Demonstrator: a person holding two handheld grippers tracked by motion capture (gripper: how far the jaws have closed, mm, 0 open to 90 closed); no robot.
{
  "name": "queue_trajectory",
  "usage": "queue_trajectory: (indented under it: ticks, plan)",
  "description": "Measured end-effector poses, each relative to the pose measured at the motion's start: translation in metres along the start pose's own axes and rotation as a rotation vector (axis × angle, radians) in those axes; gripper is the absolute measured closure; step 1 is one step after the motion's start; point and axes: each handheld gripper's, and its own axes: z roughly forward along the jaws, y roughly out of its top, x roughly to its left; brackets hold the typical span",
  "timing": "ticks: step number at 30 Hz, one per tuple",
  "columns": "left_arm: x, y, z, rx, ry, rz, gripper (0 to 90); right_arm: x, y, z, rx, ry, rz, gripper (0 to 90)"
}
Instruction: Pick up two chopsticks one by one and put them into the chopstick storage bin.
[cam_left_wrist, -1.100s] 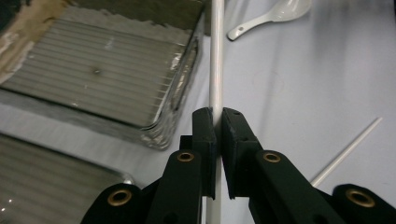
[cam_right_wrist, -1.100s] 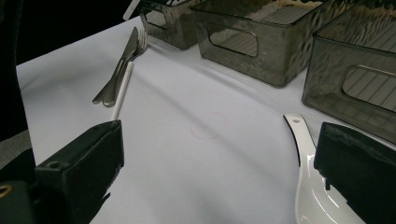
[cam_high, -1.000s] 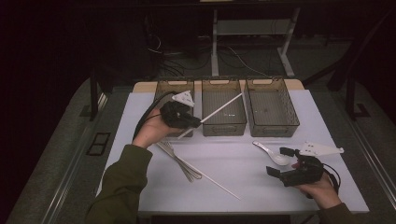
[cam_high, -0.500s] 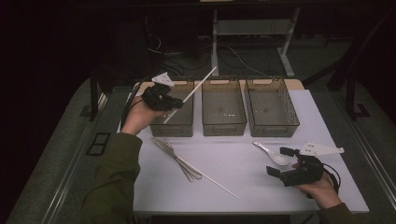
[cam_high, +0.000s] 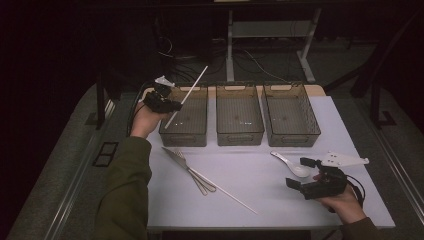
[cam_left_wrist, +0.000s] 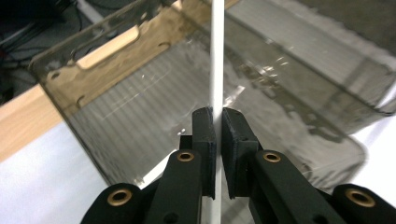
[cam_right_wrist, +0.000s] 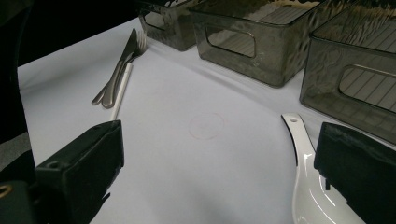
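Note:
My left gripper (cam_high: 169, 105) is shut on a long white chopstick (cam_high: 190, 91) and holds it in the air over the near left corner of the left smoky plastic bin (cam_high: 183, 135). The stick slants up toward the far right. The left gripper view has the stick (cam_left_wrist: 217, 56) pinched between the black jaws (cam_left_wrist: 218, 119), with the bin's floor (cam_left_wrist: 154, 107) below. My right gripper (cam_high: 301, 174) rests open at the table's front right. A white ceramic spoon (cam_high: 292, 163) lies just beyond it, and in the right gripper view the spoon (cam_right_wrist: 302, 186) lies beside the right jaw of the wide-open gripper (cam_right_wrist: 219, 154).
Three bins stand in a row at the back: the left one, a middle bin (cam_high: 240, 136) and a right bin (cam_high: 293, 137). On the white table lie a knife and fork (cam_high: 186, 166) and a second white chopstick (cam_high: 226, 193). The table's edges drop to a dark floor.
My left gripper carried the chopstick back and to the left, from the left bin's front to its left rim, and tipped it steeper. The right gripper stayed put.

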Motion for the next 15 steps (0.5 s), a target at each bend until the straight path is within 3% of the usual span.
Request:
queue_trajectory:
  ticks: [8,15]
  plan:
    - [0.006,-0.014,0.020,0.083,0.036,-0.057,83.4,0.000,0.000,-0.001,-0.002,0.001,-0.001,1.5]
    - [0.007,-0.019,0.034,0.155,0.040,-0.070,83.3,0.000,0.000,0.000,0.001,-0.001,0.001,1.5]
